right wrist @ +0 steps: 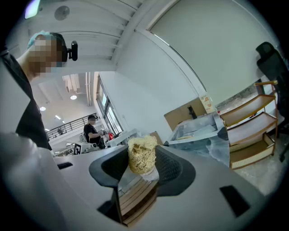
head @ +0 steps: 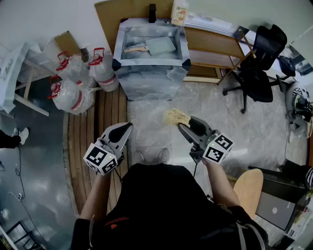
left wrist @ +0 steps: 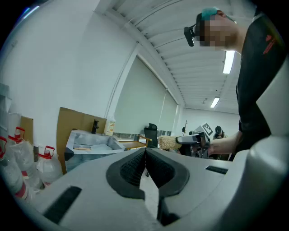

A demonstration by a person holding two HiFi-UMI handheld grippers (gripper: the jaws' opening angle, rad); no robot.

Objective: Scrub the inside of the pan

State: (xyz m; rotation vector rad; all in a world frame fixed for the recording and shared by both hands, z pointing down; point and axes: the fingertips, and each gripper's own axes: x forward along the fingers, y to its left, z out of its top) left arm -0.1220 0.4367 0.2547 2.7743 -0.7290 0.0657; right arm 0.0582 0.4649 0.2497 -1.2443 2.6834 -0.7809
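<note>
**Scrubber in hand, pan well ahead in the tub**

Head view: the person stands facing a grey tub [head: 151, 62] set on the floor. The pan [head: 160, 45] lies flat inside it, well apart from both grippers and straight ahead of them. Its long axis runs across the tub, with the wooden handle [head: 134, 48] pointing toward the left gripper's side and the body toward the right. The left gripper [head: 127, 127] and right gripper [head: 182, 125] are about equally far off. The straw-coloured scrubber [head: 175, 116] sticks out of the right one. A bottle [head: 179, 12] stands behind the tub. Its label is too small to read.

Left gripper view: the jaws of the left gripper [left wrist: 145, 157] are pressed together with nothing between them. The tub [left wrist: 90, 140] shows far off to the left.

Right gripper view: the right gripper [right wrist: 142, 163] is clamped on the scrubber [right wrist: 142, 154], which stands upright between the pads. The tub [right wrist: 198, 131] lies ahead and to the right. What may be the pan shows inside it, though only faintly.

The only print that can be made out is the square markers on the 2 cubes.
</note>
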